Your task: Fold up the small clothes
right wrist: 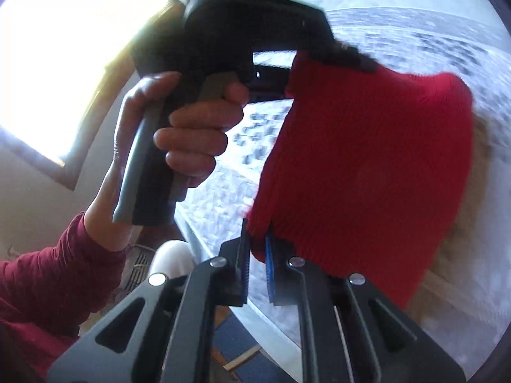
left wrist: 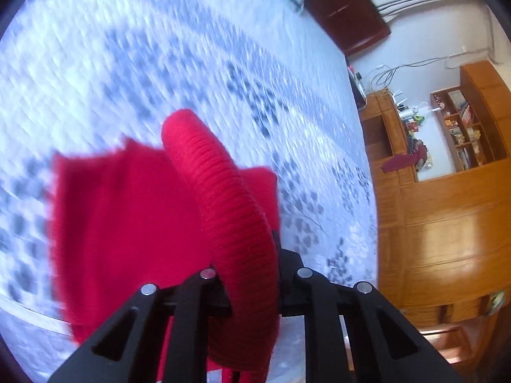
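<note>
A small red knit garment (left wrist: pixel 134 217) hangs in the air above the bed, stretched between both grippers. My left gripper (left wrist: pixel 252 274) is shut on its ribbed red hem (left wrist: pixel 223 191), which bulges out between the jaws. In the right wrist view my right gripper (right wrist: pixel 257 249) is shut on a lower corner of the same garment (right wrist: pixel 367 166). The left gripper's body (right wrist: pixel 249 25), held by a hand (right wrist: pixel 191 134), grips the garment's top edge there. The fingertips are partly hidden by cloth.
A bed with a white and grey patterned cover (left wrist: pixel 191 63) lies below. A wooden cabinet with shelves (left wrist: pixel 447 166) and a dark wooden headboard (left wrist: pixel 348 9) stand to the right. A bright window (right wrist: pixel 64 57) is at left in the right wrist view.
</note>
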{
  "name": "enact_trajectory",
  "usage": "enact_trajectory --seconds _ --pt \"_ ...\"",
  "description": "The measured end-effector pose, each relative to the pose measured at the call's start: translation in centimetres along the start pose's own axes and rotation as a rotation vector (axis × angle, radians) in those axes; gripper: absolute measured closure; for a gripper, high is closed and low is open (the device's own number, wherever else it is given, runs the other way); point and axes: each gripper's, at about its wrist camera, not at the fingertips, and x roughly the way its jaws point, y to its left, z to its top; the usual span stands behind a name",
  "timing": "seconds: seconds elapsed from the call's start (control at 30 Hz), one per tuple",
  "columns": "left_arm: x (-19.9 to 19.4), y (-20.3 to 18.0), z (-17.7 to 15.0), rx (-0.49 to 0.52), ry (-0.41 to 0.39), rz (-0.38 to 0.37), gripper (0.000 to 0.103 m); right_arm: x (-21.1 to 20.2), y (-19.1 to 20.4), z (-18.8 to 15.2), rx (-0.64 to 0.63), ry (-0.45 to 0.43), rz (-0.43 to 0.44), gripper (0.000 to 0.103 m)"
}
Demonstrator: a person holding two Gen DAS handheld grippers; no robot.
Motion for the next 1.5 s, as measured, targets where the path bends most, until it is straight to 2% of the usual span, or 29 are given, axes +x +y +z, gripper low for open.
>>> enact_trajectory --seconds 0.1,0.23,0.27,0.33,0.37,0.43,0.53,0.6,0.77,0.93,1.0,1.07,1.13,1.2,1.27,1.37,1.5 --pt "-2.0 2.8 0.5 0.043 -0.025 0.097 0.087 3.6 1.3 1.3 -0.017 0.043 0.010 0.096" --pt "-1.0 8.8 0.1 -0.015 0.027 0.175 0.086 9.3 1.1 0.9 0.002 0.151 -0.038 0.096" --pt "-0.5 9.7 -0.1 -0.026 0.041 0.186 0.086 10.3 0.7 0.5 0.014 0.182 -0.052 0.094" --pt "0.4 11.2 -0.8 -0.031 0.054 0.202 0.085 11.5 -0.1 -0.3 0.032 0.229 -0.087 0.082" --pt "0.4 11.5 -1.1 -0.025 0.044 0.197 0.084 11.4 -0.5 -0.7 0.040 0.235 -0.085 0.076" --pt "0.1 11.5 -1.6 -0.011 0.036 0.187 0.080 10.2 -0.9 -1.1 0.054 0.215 -0.066 0.074" --pt "-0.8 10.7 -2.6 0.024 0.037 0.202 0.074 7.0 -1.7 -1.4 0.080 0.165 -0.077 0.065" --pt "-1.5 9.9 -3.9 0.036 0.042 0.194 0.064 4.7 -2.5 -1.7 0.097 0.127 -0.104 0.062" --pt "-2.4 9.0 -8.2 0.066 0.071 0.237 0.062 0.2 -5.4 -3.9 0.190 0.077 -0.228 0.060" --pt "-2.6 9.1 -11.7 0.071 0.107 0.288 0.061 -0.2 -8.6 -6.2 0.333 0.089 -0.211 0.057" --pt "-2.7 9.2 -12.7 0.076 0.115 0.308 0.061 0.4 -8.9 -6.4 0.375 0.088 -0.183 0.051" --pt "-2.7 9.2 -13.4 0.087 0.123 0.328 0.060 1.1 -9.3 -6.6 0.397 0.092 -0.165 0.049" --pt "-2.4 9.3 -13.6 0.091 0.131 0.346 0.060 2.0 -9.5 -6.2 0.400 0.103 -0.161 0.055" --pt "-2.1 9.4 -13.7 0.098 0.139 0.362 0.060 2.0 -10.5 -6.0 0.416 0.111 -0.158 0.077" --pt "-1.9 9.4 -13.4 0.096 0.146 0.371 0.061 1.7 -10.7 -5.8 0.416 0.104 -0.134 0.087" --pt "-1.8 9.1 -13.1 0.112 0.151 0.387 0.063 -0.8 -9.9 -6.3 0.391 0.086 -0.127 0.090" --pt "-0.7 9.7 -13.2 0.109 0.165 0.389 0.062 -0.1 -11.1 -7.4 0.396 0.159 -0.190 0.091"
